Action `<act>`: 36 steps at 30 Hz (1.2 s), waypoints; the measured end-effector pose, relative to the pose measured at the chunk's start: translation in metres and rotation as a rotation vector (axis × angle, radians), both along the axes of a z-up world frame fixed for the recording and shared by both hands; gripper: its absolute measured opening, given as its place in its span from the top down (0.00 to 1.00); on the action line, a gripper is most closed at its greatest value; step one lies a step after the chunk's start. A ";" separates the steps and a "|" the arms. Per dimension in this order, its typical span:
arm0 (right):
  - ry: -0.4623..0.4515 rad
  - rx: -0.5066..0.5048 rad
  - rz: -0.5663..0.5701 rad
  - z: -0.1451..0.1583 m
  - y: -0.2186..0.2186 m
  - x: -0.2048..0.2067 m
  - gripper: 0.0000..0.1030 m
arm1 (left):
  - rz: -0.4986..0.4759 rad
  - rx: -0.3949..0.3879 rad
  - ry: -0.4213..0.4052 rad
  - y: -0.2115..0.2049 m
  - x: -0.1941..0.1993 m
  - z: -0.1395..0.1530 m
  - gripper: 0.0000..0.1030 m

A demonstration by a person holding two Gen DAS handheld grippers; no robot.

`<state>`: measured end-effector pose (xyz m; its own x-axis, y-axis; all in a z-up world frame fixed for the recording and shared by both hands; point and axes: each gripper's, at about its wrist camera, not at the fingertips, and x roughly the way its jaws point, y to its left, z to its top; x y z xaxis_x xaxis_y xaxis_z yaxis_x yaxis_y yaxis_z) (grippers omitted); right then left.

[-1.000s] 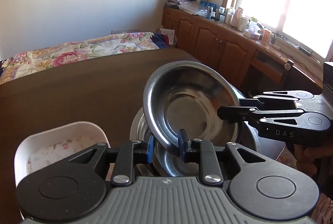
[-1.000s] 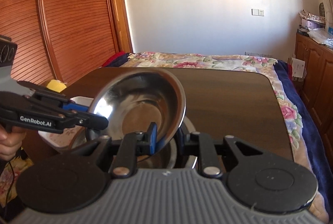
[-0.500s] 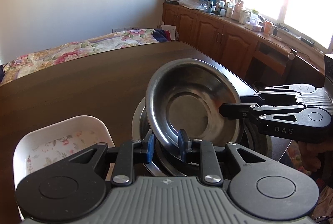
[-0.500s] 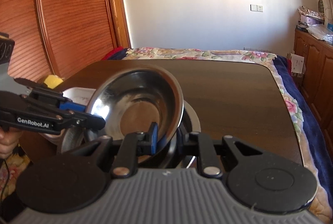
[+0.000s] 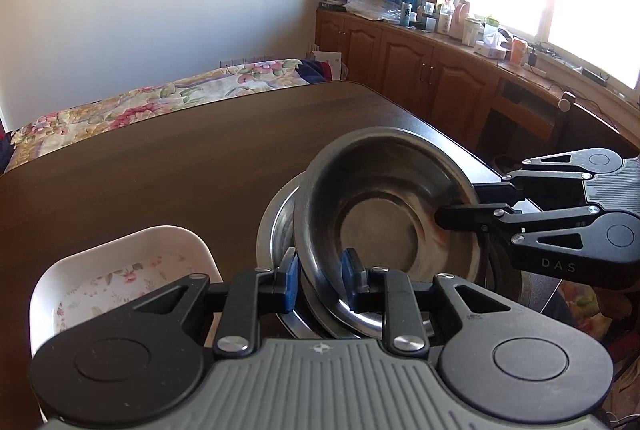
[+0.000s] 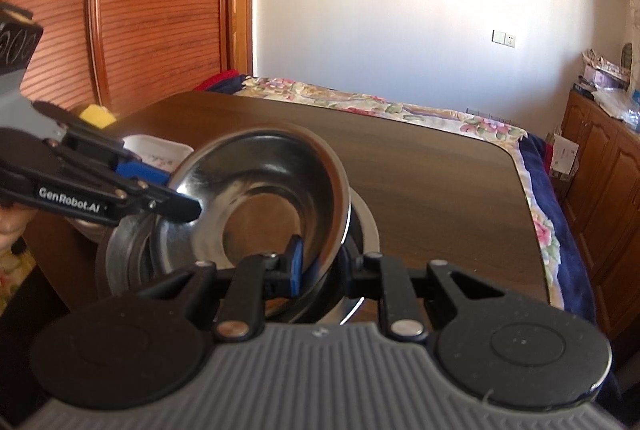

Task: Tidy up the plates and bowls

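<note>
Both tools grip the same round stainless-steel bowl (image 5: 384,226), one on each side of its rim. The left tool (image 5: 319,280) has its blue pads (image 5: 291,282) on either side of the near rim, with a little gap showing on the inner side in the left wrist view; from the right wrist view its tip sits against the bowl's left edge, so it reads as pinching the rim. The right tool (image 6: 320,264) pinches the opposite rim — one blue pad (image 6: 295,262) lies inside the bowl and the other finger is behind the wall, outside it.

The steel bowl is tilted, its open face turned toward the left wrist camera, and it sits partly nested in a stack of wider round steel basins (image 5: 276,226) on the dark brown wooden table (image 5: 160,170). Whether its low edge touches the basin beneath cannot be told.

Just beside the stack, on the left tool's side, stands a white square ceramic dish with a floral pattern inside (image 5: 120,270). Beyond the table lie a bed with a flowered cover (image 5: 160,98) and, along the window, brown wooden cabinets (image 5: 420,66) — their top crowded with bottles and boxes.
</note>
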<state>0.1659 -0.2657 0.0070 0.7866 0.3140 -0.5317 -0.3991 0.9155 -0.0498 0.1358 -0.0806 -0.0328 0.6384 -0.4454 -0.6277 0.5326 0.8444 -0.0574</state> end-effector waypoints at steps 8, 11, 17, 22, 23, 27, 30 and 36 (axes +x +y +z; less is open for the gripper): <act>-0.003 -0.005 0.007 0.001 -0.001 -0.001 0.80 | 0.017 -0.008 -0.032 0.000 -0.007 -0.002 0.75; -0.009 -0.003 0.000 0.001 -0.001 -0.001 0.80 | 0.025 -0.015 -0.052 0.002 -0.011 0.001 0.74; -0.046 0.004 -0.022 0.000 0.000 -0.003 0.79 | 0.042 -0.050 -0.054 0.007 -0.016 0.001 0.74; -0.081 0.057 -0.047 0.001 -0.008 -0.008 0.79 | 0.063 -0.076 -0.082 0.010 -0.021 0.005 0.61; -0.088 0.069 -0.052 0.001 -0.010 -0.009 0.79 | 0.069 -0.080 -0.090 0.010 -0.023 0.005 0.58; -0.116 0.110 -0.080 0.002 -0.015 -0.013 0.79 | 0.094 -0.090 -0.126 0.010 -0.028 0.005 0.45; -0.139 0.129 -0.101 0.001 -0.018 -0.016 0.79 | 0.107 -0.092 -0.152 0.009 -0.032 0.005 0.35; -0.146 0.154 -0.126 -0.006 -0.020 -0.017 0.71 | 0.156 -0.110 -0.185 0.009 -0.036 0.001 0.17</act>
